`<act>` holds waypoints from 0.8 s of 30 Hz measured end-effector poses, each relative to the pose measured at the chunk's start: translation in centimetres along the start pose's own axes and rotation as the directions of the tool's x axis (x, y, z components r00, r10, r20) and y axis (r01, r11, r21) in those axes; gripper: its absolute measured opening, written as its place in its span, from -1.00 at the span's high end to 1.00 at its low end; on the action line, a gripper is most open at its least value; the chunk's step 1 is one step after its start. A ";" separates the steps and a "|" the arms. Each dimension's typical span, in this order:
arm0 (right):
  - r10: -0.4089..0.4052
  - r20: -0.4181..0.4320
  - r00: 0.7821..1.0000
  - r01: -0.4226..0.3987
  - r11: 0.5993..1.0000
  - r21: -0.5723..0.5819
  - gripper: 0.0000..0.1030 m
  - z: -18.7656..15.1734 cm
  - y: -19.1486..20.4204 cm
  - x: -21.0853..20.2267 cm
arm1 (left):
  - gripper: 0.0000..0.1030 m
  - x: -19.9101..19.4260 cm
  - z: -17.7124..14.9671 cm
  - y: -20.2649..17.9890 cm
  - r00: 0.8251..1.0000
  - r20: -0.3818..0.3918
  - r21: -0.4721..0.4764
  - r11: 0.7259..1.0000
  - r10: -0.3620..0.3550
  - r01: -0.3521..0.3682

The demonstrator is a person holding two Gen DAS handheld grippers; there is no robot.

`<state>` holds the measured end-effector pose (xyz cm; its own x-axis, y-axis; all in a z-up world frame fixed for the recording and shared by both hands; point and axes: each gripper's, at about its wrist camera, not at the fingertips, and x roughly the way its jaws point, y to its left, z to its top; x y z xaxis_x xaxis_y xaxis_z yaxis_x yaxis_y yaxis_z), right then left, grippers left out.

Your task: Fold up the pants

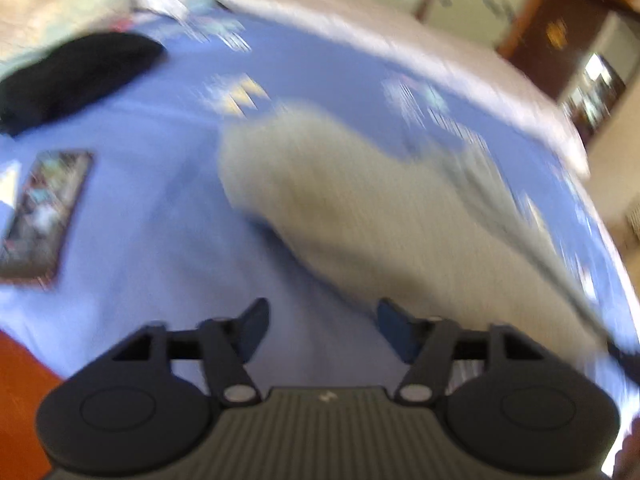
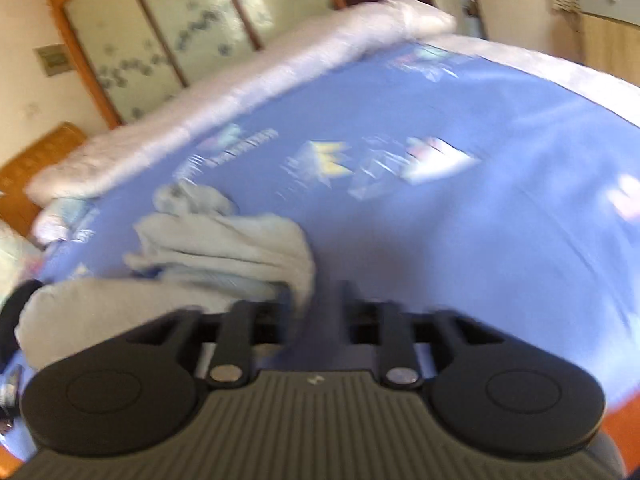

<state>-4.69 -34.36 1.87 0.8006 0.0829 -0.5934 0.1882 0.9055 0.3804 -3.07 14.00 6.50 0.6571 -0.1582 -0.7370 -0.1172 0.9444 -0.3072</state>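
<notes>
The pale grey pants [image 1: 340, 200] lie loosely bunched on the blue printed bedsheet [image 1: 160, 220], blurred in both views. My left gripper [image 1: 322, 320] hovers just short of their near edge, open, with only sheet between its fingers. In the right wrist view the pants [image 2: 220, 248] sit crumpled to the left. My right gripper [image 2: 318, 300] stands partly open at their right edge. Its left finger [image 2: 286, 300] is beside the cloth, and blue sheet shows in the gap.
A black garment [image 1: 72, 76] lies at the far left of the bed, and a flat dark phone-like object [image 1: 40, 212] lies nearer. A white quilt [image 2: 240, 92] runs along the far edge. Wooden wardrobe doors [image 2: 160, 32] stand behind it.
</notes>
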 end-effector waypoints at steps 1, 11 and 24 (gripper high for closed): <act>-0.006 0.011 1.000 0.005 1.000 0.015 0.12 -0.1 -0.4 -0.6 | -0.35 0.1 1.3 0.3 1.000 0.024 -0.008 1.000 0.016 -0.016; 0.160 0.058 0.985 -0.118 0.888 -0.444 -0.24 4.7 11.5 4.9 | 0.31 8.1 6.5 -1.3 0.992 -0.007 0.034 0.991 0.129 -0.128; 0.169 0.083 0.982 -0.149 0.966 -0.211 0.82 9.2 9.0 8.7 | 0.76 -0.9 2.2 2.1 0.989 0.101 -0.004 0.994 -0.109 0.110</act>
<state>9.17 -29.33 6.64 0.8654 0.2002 -0.4594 -0.0572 0.9501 0.3065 -2.28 16.76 7.78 0.7377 -0.2306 -0.6345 -0.0472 0.9199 -0.3893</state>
